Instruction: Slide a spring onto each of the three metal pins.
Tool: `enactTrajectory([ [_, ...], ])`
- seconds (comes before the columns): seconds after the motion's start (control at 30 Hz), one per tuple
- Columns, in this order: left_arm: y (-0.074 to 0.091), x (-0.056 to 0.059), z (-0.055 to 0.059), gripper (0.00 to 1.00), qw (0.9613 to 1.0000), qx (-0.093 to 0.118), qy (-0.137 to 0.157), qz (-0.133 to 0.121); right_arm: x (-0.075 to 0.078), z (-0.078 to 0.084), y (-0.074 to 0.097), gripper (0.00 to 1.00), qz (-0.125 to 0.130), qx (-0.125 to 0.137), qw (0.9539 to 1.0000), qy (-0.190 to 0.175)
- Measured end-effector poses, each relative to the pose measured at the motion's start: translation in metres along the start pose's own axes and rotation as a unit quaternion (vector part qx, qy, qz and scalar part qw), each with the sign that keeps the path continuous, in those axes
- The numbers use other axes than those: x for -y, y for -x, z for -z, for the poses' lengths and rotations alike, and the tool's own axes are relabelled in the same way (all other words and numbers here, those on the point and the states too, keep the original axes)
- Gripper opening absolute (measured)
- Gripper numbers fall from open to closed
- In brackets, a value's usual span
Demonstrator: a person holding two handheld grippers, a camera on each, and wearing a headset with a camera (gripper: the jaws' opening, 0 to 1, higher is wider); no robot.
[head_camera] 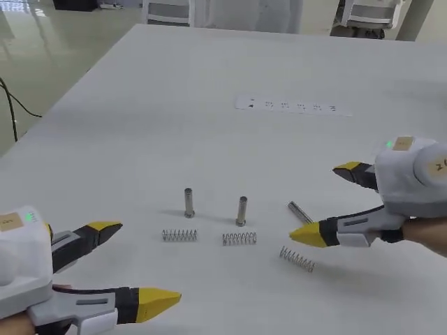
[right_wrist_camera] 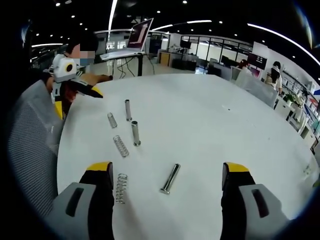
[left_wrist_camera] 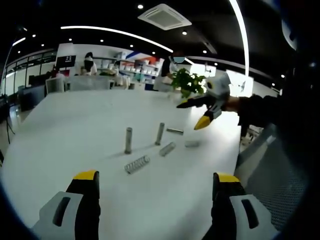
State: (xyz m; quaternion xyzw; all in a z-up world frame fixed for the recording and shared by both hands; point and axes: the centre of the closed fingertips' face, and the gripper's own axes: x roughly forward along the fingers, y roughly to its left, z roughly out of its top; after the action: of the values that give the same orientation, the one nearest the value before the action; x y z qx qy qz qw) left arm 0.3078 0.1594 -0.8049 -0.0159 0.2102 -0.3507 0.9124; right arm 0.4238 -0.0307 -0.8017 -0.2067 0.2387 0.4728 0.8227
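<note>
Springs (head_camera: 239, 239) of thin coiled steel wire, three in all, lie flat on the white tabletop (head_camera: 223, 139) in the row nearest the person, from the left spring (head_camera: 179, 235) to the right spring (head_camera: 297, 259); none is on a pin yet. The left gripper (head_camera: 133, 264) hovers at the near left, its yellow-tipped jaws spread wide and empty, well apart from the row. The right gripper (head_camera: 327, 202) hangs just above and beyond the right spring, likewise wide open and holding nothing. Just behind the springs stand two short grey metal pins, the left upright pin (head_camera: 188, 202) and the middle upright pin (head_camera: 242, 211). The third, the fallen pin (head_camera: 300, 211), lies on its side near the right gripper's lower jaw. In the right gripper view it lies ahead between the jaws, its long axis nearly along them rather than across, with the right spring just beside one jaw. The right gripper is much the nearer to both, so the next move probably falls to it, and it would likely need turning to close across the shaft.
</note>
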Motion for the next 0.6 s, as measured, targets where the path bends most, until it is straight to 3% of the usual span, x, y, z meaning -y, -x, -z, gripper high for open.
enactTrajectory([
  [0.6,0.000,0.001,0.002,0.89,1.0000,-0.003,0.000,0.002,0.013,0.007,-0.020,0.79,0.017,-0.041,0.9989,-0.014],
])
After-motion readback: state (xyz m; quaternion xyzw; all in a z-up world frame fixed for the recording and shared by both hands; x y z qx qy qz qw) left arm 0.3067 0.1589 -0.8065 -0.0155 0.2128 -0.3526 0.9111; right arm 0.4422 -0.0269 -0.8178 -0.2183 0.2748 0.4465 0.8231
